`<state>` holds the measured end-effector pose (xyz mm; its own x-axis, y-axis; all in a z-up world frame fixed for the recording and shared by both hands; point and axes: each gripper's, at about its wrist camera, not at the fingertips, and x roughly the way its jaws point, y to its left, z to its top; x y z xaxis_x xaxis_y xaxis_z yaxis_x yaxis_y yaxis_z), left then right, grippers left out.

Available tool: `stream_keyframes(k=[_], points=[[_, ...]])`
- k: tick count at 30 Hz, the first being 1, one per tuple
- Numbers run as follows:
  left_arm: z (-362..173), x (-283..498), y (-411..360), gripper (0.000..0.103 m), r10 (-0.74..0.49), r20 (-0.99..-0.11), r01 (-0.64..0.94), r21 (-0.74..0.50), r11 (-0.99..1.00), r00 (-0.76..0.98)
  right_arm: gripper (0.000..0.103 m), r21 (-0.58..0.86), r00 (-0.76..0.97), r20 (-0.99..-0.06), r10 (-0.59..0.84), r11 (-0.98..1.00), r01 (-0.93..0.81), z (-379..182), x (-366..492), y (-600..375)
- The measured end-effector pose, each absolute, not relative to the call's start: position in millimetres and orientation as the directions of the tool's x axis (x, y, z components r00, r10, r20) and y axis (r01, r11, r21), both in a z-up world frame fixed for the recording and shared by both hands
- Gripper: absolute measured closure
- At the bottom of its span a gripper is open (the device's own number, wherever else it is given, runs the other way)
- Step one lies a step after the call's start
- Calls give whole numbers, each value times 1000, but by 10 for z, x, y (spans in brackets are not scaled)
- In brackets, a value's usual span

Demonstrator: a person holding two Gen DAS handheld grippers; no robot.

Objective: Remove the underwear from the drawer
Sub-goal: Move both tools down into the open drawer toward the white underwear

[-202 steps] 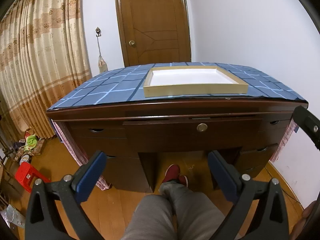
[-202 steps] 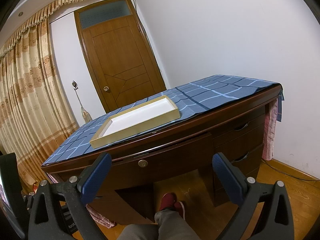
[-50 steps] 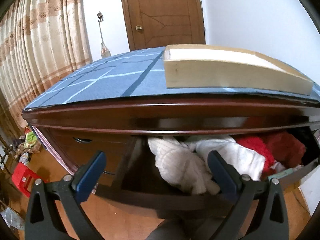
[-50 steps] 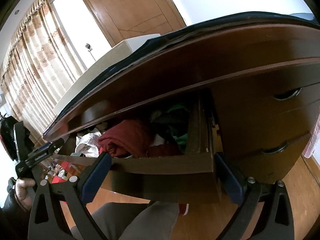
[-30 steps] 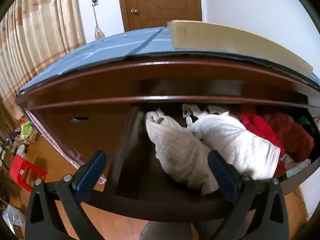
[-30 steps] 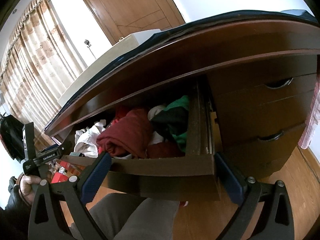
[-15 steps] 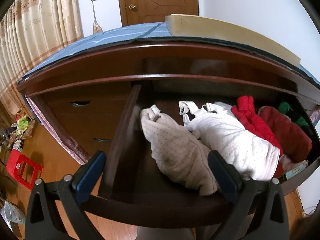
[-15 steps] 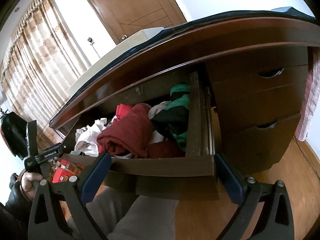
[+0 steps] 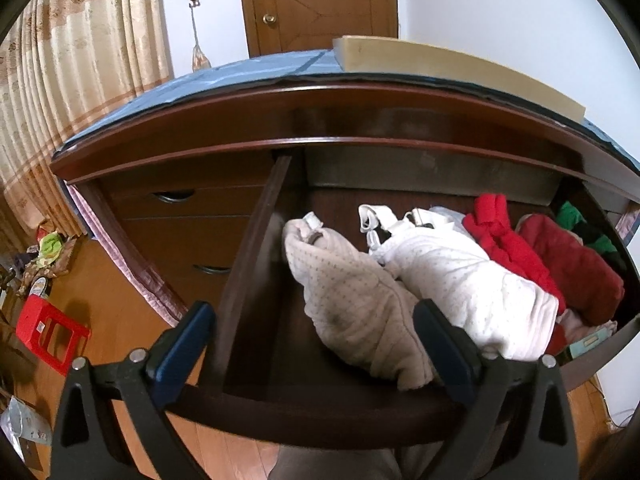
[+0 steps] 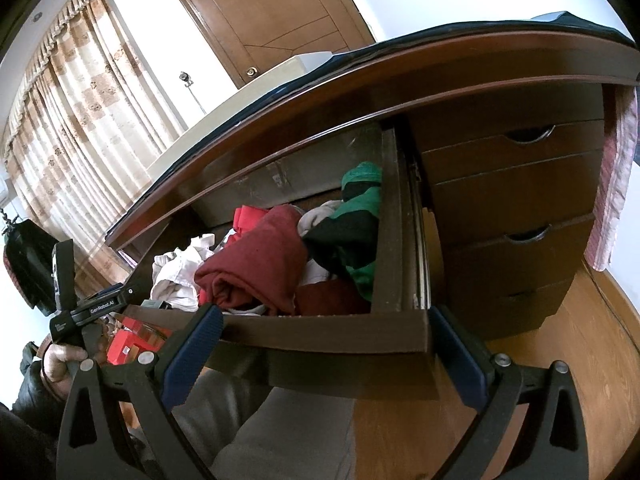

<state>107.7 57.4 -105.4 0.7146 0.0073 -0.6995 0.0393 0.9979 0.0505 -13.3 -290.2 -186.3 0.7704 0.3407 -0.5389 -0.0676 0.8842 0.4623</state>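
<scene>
Bench (image 9: 240, 120): dark wood, blue cloth on top, pale tray (image 9: 440, 64) resting there. Drawer (image 10: 320, 332): pulled out under the top, full of folded underwear. Beige dotted bundle (image 9: 352, 300) at my left, white dotted bundle (image 9: 460, 276) touching it, bright red piece (image 9: 500, 236), dark red roll (image 10: 256, 264), green-and-black item (image 10: 356, 216) against the drawer's right wall. My left claw (image 9: 316, 344): wide, empty, above the drawer front. My right claw (image 10: 324, 356): wide, empty, at the drawer's front right corner.
</scene>
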Motion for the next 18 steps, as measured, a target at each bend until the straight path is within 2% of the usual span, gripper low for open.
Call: stream_keyframes(k=[14, 18], points=[[-1035, 1113, 577, 4, 7, -707, 37, 47, 998, 707, 1, 439, 796, -536, 282, 898, -22, -1814, -150, -2923], [-966, 1111, 589, 4, -8, -701, 54, 43, 998, 713, 1, 432, 833, -495, 248, 902, -12, -1565, -258, -2929]])
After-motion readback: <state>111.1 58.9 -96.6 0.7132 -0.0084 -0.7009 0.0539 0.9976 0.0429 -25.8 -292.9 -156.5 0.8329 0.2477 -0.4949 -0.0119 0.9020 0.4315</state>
